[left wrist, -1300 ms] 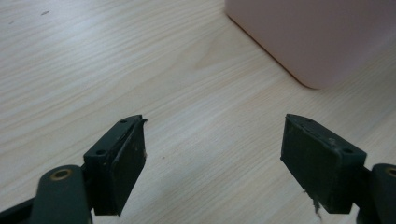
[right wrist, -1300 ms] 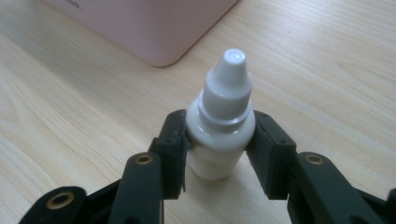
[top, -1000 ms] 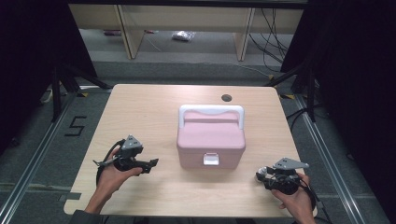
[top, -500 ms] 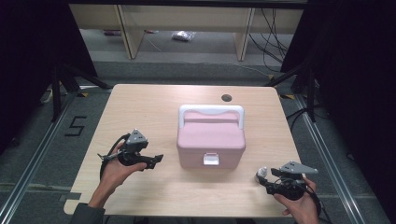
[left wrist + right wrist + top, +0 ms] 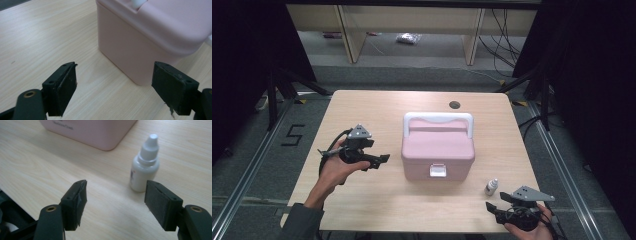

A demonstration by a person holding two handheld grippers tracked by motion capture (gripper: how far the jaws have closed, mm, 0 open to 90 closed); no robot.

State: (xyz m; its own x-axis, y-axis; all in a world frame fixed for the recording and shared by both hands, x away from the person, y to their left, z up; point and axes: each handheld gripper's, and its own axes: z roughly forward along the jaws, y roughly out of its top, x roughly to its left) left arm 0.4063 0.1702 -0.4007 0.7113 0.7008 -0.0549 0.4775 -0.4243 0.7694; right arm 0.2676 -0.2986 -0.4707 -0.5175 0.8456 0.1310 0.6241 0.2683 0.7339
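A pink box [image 5: 438, 147] with a white handle and white front latch sits shut in the middle of the wooden table [image 5: 372, 110]. A small white dropper bottle [image 5: 491, 187] stands upright near the box's front right corner. My right gripper [image 5: 491, 207] is at the table's front edge, just short of the bottle. Its jaws have just been opening and stand open with nothing between them. In the right gripper view the bottle [image 5: 145, 167] stands beyond my right gripper [image 5: 116, 197]. My left gripper [image 5: 384, 160] hovers open left of the box, whose corner [image 5: 140, 42] lies ahead of my left gripper [image 5: 115, 82].
A round cable hole [image 5: 454, 105] is in the table's far edge. Shelving and cables stand on the floor beyond the table. Bare wood lies left and in front of the box.
The right gripper has opened and drawn back toward the front edge, leaving the bottle standing on the table. The left gripper has risen and edged toward the box.
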